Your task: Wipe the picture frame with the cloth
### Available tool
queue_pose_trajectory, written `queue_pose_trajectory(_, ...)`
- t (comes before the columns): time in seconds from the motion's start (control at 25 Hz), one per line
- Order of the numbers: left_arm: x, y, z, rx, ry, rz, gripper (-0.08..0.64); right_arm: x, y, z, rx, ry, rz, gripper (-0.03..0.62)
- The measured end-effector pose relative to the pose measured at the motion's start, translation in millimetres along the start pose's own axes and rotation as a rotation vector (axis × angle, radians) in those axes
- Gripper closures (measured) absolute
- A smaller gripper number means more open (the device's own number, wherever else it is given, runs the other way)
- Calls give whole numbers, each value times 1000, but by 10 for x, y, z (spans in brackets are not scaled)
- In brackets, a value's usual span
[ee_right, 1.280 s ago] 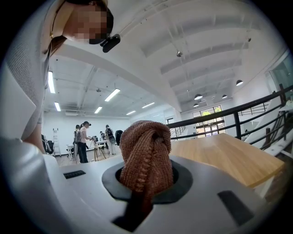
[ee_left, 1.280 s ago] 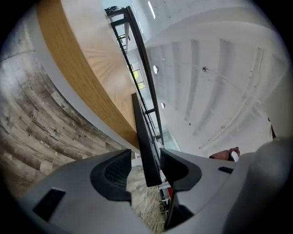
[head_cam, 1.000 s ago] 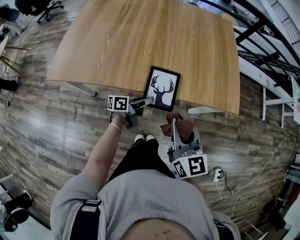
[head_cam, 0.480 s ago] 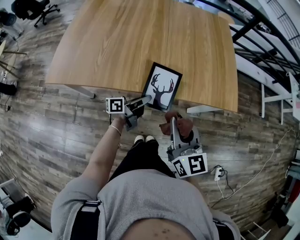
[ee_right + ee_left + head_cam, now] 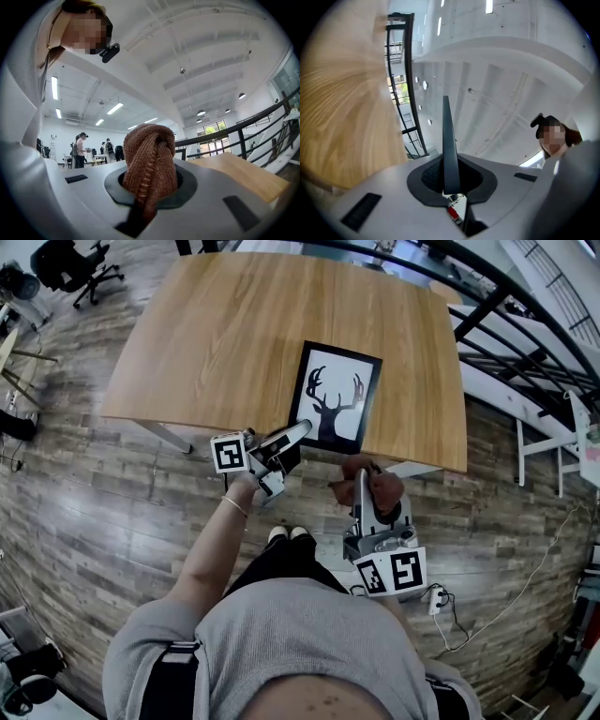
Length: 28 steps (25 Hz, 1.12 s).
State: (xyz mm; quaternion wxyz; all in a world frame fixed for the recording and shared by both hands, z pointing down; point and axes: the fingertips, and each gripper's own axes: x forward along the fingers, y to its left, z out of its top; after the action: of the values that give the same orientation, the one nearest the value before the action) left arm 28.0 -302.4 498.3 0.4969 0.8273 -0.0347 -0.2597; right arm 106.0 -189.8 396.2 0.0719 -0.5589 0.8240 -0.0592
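- Wooden table [image 5: 234, 334] on a plank floor [image 5: 84, 502], with a dark railing [image 5: 506, 298] beyond the far side.
- Picture frame [image 5: 336, 396]: black border, antler print, over the table's near edge. Can't tell whether it rests on the top.
- Left gripper [image 5: 298, 430]: jaws have just been closing and now pinch the frame's lower-left corner, its thin edge between them.
- Right gripper [image 5: 362, 476]: just off the table edge, clamped on a bunched brown cloth [image 5: 382, 488].
- Cloth near the frame, not touching it.
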Motion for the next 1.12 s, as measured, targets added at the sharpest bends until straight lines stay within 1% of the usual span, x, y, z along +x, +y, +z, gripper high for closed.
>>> queue_pose_trajectory(0.16, 373, -689, 250, 154, 22, -123, 529, -34, 47, 444, -30, -109, 16, 546)
queue_pose_trajectory(0.28, 615, -1233, 405, 259, 9, -200, 529, -89, 103, 711, -36, -178, 36, 547)
queue_pose_trajectory(0.36, 721, -1546, 485, 299, -17, -251, 529, -135, 145, 859, -48, -212, 49, 546)
queue_pose_trajectory(0.48, 798, -1903, 566, 326, -53, -322, 529, -223, 212, 1046, -82, -250, 62, 546)
queue_pose_trajectory(0.52, 811, -1973, 586, 341, -59, -327, 529, -249, 233, 1093, -90, -263, 66, 546)
queue_pose_trajectory(0.64, 851, -2074, 598, 387, -47, -311, 529, -288, 261, 1177, -100, -284, 78, 546)
queue_pose_trajectory(0.8, 880, -2188, 563, 396, -39, -325, 529, -293, 314, 1266, -102, -296, 101, 546)
queue_pose_trajectory(0.92, 877, -2261, 571, 432, -16, -319, 529, -276, 442, 1433, -133, -325, 132, 547)
queue_pose_trajectory(1.0, 867, -2304, 553, 441, -2, -316, 529, -266, 574, 1629, -188, -356, 173, 546)
queue_pose_trajectory(1.12, 889, -2362, 527, 457, 10, -305, 529, -184, 783, 2071, -350, -415, 240, 546)
